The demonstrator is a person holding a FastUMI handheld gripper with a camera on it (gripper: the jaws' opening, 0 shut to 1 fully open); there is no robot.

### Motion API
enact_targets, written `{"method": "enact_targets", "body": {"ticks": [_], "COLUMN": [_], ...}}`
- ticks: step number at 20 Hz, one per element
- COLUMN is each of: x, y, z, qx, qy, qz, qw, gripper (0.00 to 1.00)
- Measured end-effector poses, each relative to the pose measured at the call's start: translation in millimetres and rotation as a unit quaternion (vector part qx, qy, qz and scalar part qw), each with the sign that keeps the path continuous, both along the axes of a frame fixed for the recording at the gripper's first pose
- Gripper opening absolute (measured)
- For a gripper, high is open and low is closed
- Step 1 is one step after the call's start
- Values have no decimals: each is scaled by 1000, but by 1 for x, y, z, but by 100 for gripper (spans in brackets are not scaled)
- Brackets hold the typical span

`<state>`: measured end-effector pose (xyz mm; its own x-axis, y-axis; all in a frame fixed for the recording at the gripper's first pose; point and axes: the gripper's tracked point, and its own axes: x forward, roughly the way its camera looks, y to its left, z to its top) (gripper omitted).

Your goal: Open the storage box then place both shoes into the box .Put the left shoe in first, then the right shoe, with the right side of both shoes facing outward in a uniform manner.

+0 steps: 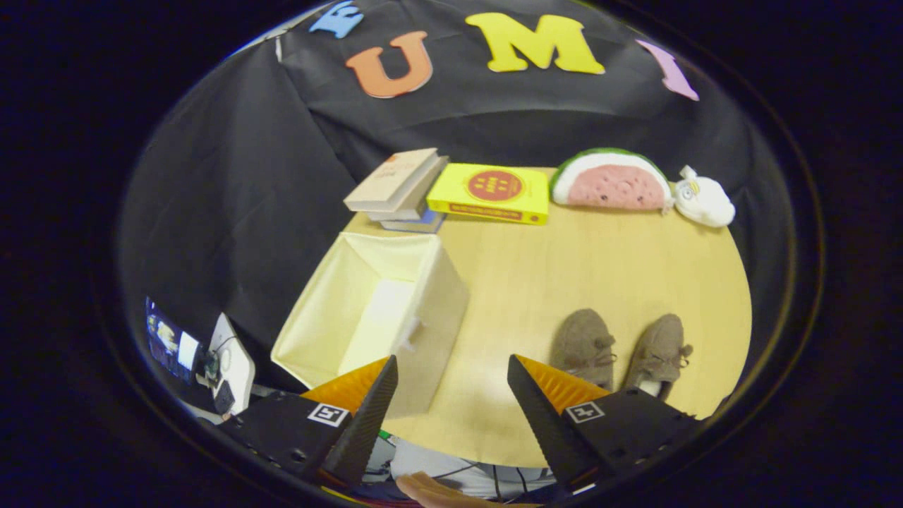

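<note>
Gripper (451,384) held above the near edge of the desk (564,282), fingers spread wide with nothing between them but bare desk top. Storage box (374,317), cream fabric, lid off and open at the top, sits at the desk's left edge, just ahead of the left finger; its near corner is partly covered by that finger. Two brown shoes near the desk's right near edge, side by side, toes pointing away: left shoe (584,346) just beyond the right finger, right shoe (659,351) just beside it. Along the far edge: stack of books (398,189), yellow box (492,192), watermelon plush (610,182), white plush toy (703,200).
</note>
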<state>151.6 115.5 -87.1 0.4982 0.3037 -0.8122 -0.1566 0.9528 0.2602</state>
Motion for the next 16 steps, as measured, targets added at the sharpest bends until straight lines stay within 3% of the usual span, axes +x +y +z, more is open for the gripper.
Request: {"method": "enact_targets", "body": {"ticks": [5,10,12,15,16], "x": [7,-4,-10,-14,-15], "y": [-74,-120,-123,-129,-132], "z": [-50,-93,-104,-118,-126], "qx": [-58,-113,-110,-118,-129], "qy": [58,106,121,142,148], "qz": [-48,-56,-57,-57,-59], "qw": [995,986,985,981,979], "gripper": [94,93,85,84,76]}}
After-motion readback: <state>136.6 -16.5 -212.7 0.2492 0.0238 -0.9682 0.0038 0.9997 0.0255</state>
